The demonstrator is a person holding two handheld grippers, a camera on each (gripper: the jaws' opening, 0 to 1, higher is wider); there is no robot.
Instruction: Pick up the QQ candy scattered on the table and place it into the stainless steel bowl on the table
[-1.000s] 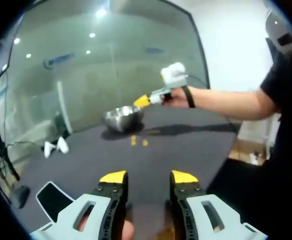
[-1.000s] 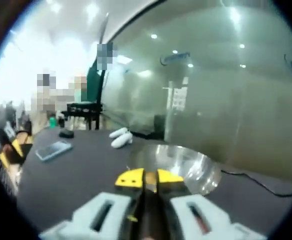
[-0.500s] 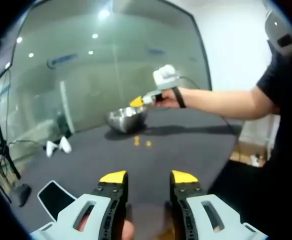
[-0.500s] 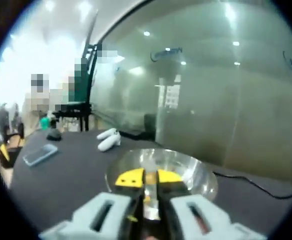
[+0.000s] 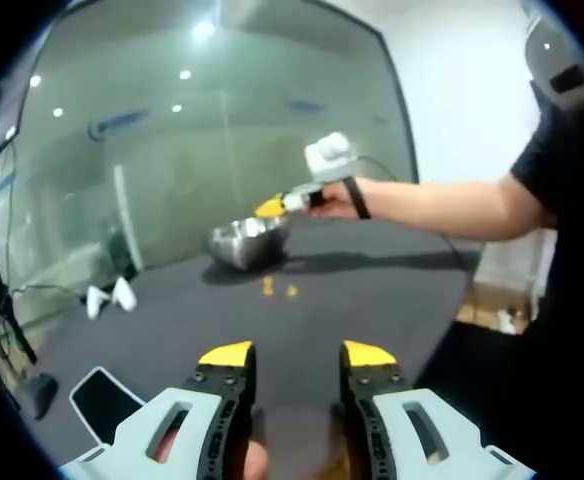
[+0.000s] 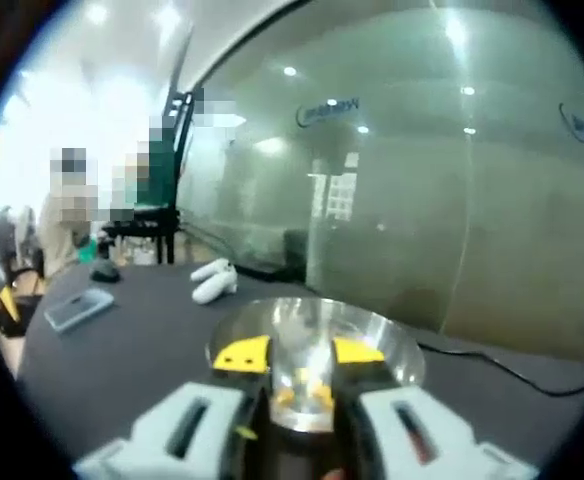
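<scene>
Two candies (image 5: 278, 288) lie loose on the dark table (image 5: 372, 290) in the left gripper view, just in front of the steel bowl (image 5: 245, 241) and apart from it. The left gripper (image 5: 295, 355) hangs over the near part of the table, well short of them, with its yellow-tipped jaws spread and nothing between them. In the same view a person's hand (image 5: 337, 200) reaches in from the right with the right gripper (image 5: 268, 208), whose yellow tip sits above the bowl's rim. In the right gripper view, that gripper (image 6: 299, 351) looks down into the bowl (image 6: 392, 345): its jaws stand parted with a clear gap and hold nothing, and several candies (image 6: 305, 389) (small yellow-orange pieces, too blurred to count) rest on the bowl's bottom, seen through the gap. Beyond the bowl on the table (image 6: 122, 340) are two white controllers (image 6: 213, 281) lying side by side, a phone (image 6: 73, 308) lying flat farther left, and a dark cable (image 6: 512, 372) trailing off to the right. A glass wall (image 6: 422, 180) with reflected ceiling lights rises behind the table
</scene>
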